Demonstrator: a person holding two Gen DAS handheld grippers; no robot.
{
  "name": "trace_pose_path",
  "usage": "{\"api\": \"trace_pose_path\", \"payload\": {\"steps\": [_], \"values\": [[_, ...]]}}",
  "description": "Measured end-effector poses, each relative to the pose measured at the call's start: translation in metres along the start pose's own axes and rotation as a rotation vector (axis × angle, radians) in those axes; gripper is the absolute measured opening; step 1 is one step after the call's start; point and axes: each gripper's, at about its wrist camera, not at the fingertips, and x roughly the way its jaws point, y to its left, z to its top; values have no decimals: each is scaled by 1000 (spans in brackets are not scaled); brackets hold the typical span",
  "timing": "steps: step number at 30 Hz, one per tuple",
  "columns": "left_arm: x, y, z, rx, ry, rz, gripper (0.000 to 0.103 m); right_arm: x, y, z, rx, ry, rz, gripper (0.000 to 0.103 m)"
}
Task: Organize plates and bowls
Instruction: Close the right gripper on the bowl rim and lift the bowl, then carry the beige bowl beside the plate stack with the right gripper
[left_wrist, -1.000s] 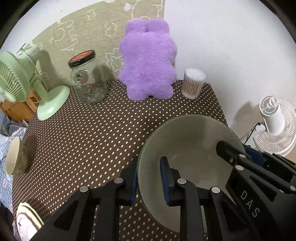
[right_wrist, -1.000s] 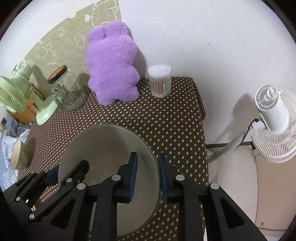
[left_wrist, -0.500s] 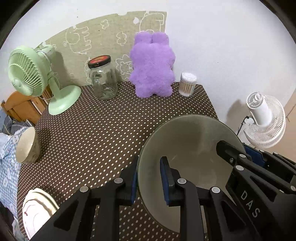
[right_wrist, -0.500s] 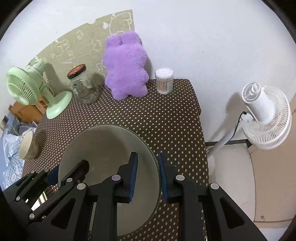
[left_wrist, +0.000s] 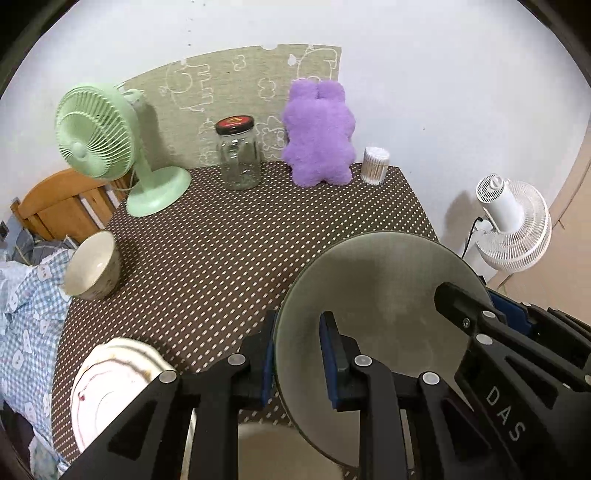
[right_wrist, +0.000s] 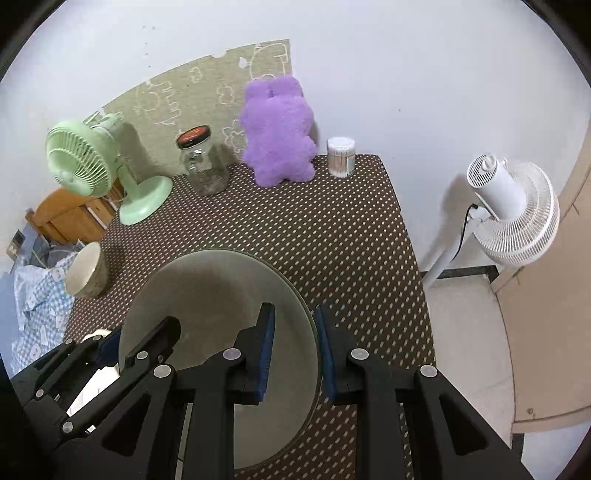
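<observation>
Clamping both grippers, left (left_wrist: 297, 360) and right (right_wrist: 293, 349), on the bowl's (left_wrist: 388, 295) rim, we hold it above the table's (left_wrist: 258, 236) near edge; stacking remains.

We read only one piece of lettering: the white capitals "DAS" on the black plastic body of the right gripper (left_wrist: 480, 306), seen from the left wrist. The red-and-black lid of the clear glass jar (left_wrist: 235, 124) carries a mark too small for us to read.
</observation>
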Motion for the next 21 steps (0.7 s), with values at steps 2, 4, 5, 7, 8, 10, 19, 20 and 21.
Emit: {"api": "trace_pose_path", "payload": {"steps": [2, 4, 5, 7, 8, 10, 19, 20, 21], "values": [[-7, 7, -8, -1, -1, -2, 20, -8, 7, -9, 2, -3, -1, 26], [-14, 12, -14, -1, -2, -5, 20, -15, 13, -17, 6, -6, -2, 26], [-17, 15, -18, 1, -5, -6, 20, -19, 18, -22, 9, -8, -3, 26], [-23, 20, -26, 0, -6, -9, 20, -25, 23, -30, 8, -12, -5, 26], [-26, 23, -30, 0, -7, -12, 20, -29, 27, -35, 5, -17, -8, 26], [-32, 29, -39, -1, -9, -15, 20, -35, 33, -42, 1, -24, -15, 26], [-42, 50, -73, 10, -2, -21, 20, -50, 59, -79, -4, -25, -28, 26], [-43, 52, -75, 10, -1, -22, 20, -51, 60, -83, -4, -25, -29, 26], [-43, 54, -78, 10, 1, -23, 20, -51, 62, -86, -2, -24, -30, 26]]}}
